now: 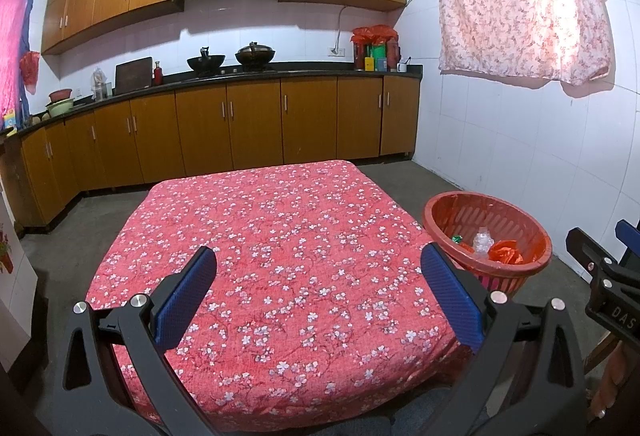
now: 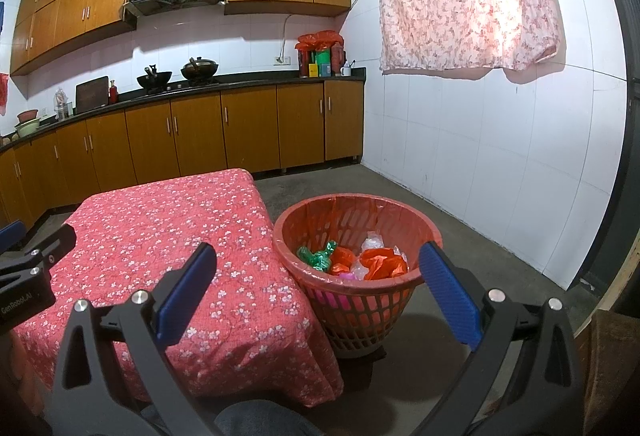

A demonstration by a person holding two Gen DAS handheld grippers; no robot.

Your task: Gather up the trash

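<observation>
Both the left tongs (image 1: pixel 318 286) and right tongs (image 2: pixel 318 286) hang spread and empty over the desk (image 1: pixel 280 236) — with the trash (image 2: pixel 352 262) sitting in the basket (image 2: pixel 400 204) off its right edge, collecting looks finished — only a last look round remains.

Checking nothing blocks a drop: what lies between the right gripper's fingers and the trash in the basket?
In the right wrist view, only the red basket's near rim separates the open right gripper from the trash.
</observation>
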